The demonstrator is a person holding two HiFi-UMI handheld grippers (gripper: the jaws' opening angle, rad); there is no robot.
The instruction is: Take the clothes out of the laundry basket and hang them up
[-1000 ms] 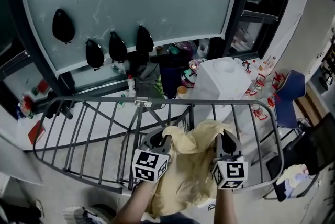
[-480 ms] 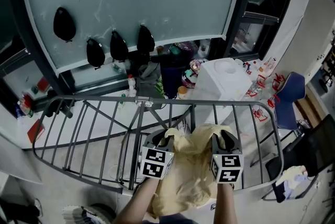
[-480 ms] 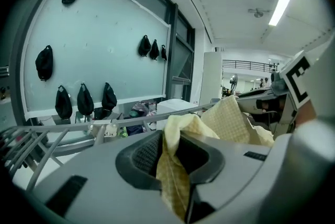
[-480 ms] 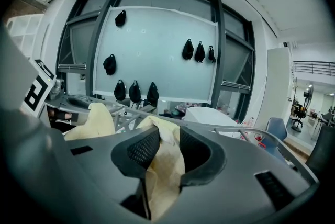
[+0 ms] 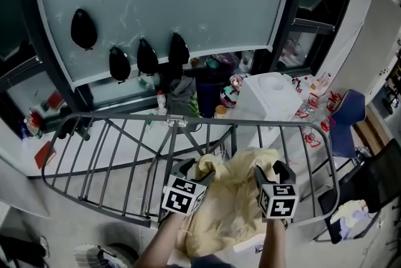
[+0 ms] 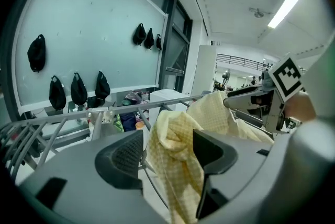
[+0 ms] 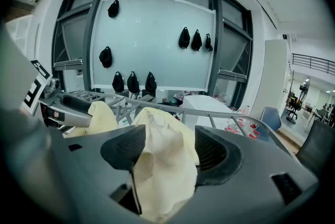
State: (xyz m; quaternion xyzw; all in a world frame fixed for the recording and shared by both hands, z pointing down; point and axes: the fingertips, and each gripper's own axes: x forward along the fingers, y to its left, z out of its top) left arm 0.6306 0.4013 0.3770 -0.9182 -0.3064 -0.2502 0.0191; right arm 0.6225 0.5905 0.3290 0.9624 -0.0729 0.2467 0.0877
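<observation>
A pale yellow checked garment (image 5: 229, 198) is draped over the near rail of the grey metal drying rack (image 5: 188, 121). My left gripper (image 5: 199, 168) is at the garment's left top corner and my right gripper (image 5: 269, 171) at its right top corner. Both have just been opening, and their jaws now stand wide. In the left gripper view a fold of the garment (image 6: 172, 160) still lies loose between the pads of the left gripper (image 6: 167, 157). In the right gripper view the garment (image 7: 162, 165) bunches between the spread pads of the right gripper (image 7: 165, 149). No laundry basket is in view.
Beyond the rack stand a white box-like unit (image 5: 269, 94) and cluttered bottles and bags on the floor (image 5: 213, 79). Black bags (image 5: 147, 57) hang on the frosted glass wall. A blue chair (image 5: 348, 107) is at the right.
Both grippers have sunk a little toward the rack's near rail with the garment, and their jaws have gone from shut on the cloth to wide apart.
</observation>
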